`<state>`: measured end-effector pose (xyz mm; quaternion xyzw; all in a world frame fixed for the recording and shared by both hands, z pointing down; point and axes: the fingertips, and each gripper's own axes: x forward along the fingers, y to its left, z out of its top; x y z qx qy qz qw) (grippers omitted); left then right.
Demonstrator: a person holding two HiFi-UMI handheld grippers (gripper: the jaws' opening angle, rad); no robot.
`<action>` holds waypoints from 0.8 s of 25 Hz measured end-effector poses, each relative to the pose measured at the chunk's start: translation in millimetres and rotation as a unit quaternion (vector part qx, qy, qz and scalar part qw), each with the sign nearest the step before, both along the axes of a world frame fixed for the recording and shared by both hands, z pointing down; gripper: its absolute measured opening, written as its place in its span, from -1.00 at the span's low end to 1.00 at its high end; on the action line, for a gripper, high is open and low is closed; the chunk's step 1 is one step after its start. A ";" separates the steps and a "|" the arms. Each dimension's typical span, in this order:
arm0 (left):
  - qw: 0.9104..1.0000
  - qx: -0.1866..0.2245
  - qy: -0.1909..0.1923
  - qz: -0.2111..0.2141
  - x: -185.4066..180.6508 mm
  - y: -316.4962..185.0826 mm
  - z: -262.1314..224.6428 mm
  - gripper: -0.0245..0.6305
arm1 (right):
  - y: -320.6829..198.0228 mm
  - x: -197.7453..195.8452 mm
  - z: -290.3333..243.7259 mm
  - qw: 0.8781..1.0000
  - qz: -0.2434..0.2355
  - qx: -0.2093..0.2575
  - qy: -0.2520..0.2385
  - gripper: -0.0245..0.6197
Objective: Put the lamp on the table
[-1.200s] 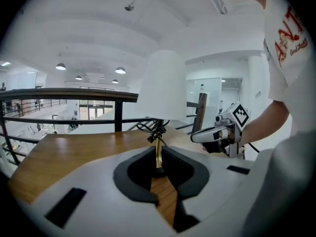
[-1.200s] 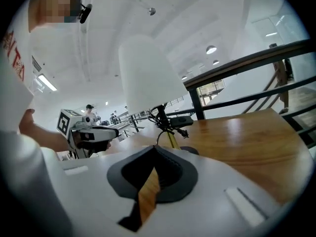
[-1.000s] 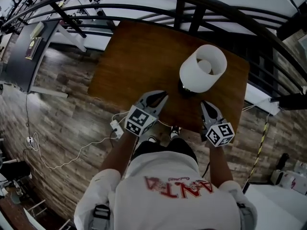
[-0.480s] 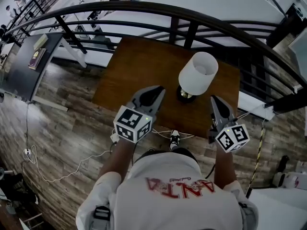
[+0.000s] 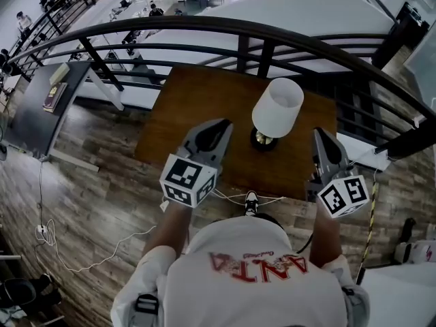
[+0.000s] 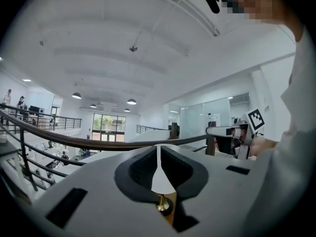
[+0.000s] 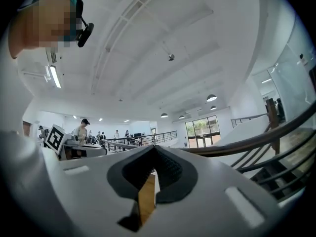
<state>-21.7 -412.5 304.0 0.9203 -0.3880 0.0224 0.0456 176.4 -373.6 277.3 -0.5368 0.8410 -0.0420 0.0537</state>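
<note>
My left gripper (image 5: pixel 221 125) is clenched with nothing in it. In the left gripper view (image 6: pixel 158 148) the tips meet, and only the gap lower down between the dark pads stays clear. The right gripper (image 5: pixel 319 133) is clenched and empty too, as its own view (image 7: pixel 154 148) shows.

Through that gap the left gripper view catches a sliver of the white cylindrical lampshade (image 6: pixel 159 180) and a small brass fitting (image 6: pixel 163 204) under it. The right gripper view shows only a strip of brown wood (image 7: pixel 146 197) there and no lamp. Each gripper view also catches the other gripper's cube with square markers (image 6: pixel 256 118) (image 7: pixel 56 137). Both look out level over a bright hall with round ceiling lights.

Only the head view gives me the layout. The white-shaded lamp with a dark round base (image 5: pixel 278 109) stands upright on the brown wooden table (image 5: pixel 197 107), towards its near right part. It sits between the two grippers, just beyond their tips, and neither touches it. The shade is an open tube, but I cannot see what is inside it.

A dark curved metal railing (image 5: pixel 272 38) runs behind the table. A white cable (image 5: pixel 88 254) trails over the grey plank floor (image 5: pixel 88 176) on the left.
</note>
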 end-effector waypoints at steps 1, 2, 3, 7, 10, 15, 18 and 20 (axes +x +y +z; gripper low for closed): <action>1.000 0.000 0.000 0.002 2.6 -0.2 0.4 -0.84 | -0.5 0.8 0.2 1.000 0.000 -0.001 -0.002 -0.92; 1.000 0.000 -0.001 0.004 5.3 -0.4 0.9 -0.84 | -0.9 1.8 0.8 1.000 0.000 -0.003 -0.003 -0.92; 1.000 0.000 -0.001 0.006 7.7 -0.5 1.2 -0.84 | -1.0 2.6 1.4 1.000 0.000 -0.004 -0.003 -0.92; 1.000 0.006 0.000 0.012 10.0 6.2 -2.7 -0.84 | 4.2 4.0 1.8 1.000 0.006 0.003 -0.003 -0.92; 1.000 0.013 -0.002 0.015 12.4 8.6 -6.3 -0.84 | 5.8 7.1 0.1 1.000 0.015 0.010 -0.001 -0.92; 1.000 0.009 -0.007 0.017 15.9 6.5 -1.1 -0.84 | 3.3 4.5 2.8 1.000 0.002 0.003 -0.007 -0.92; 1.000 0.007 -0.006 0.018 16.8 7.5 0.2 -0.84 | 4.5 2.1 2.6 1.000 -0.004 0.001 -0.008 -0.92; 1.000 0.007 -0.005 0.019 18.2 7.6 -0.7 -0.84 | 4.5 2.0 2.3 1.000 -0.006 -0.001 -0.006 -0.92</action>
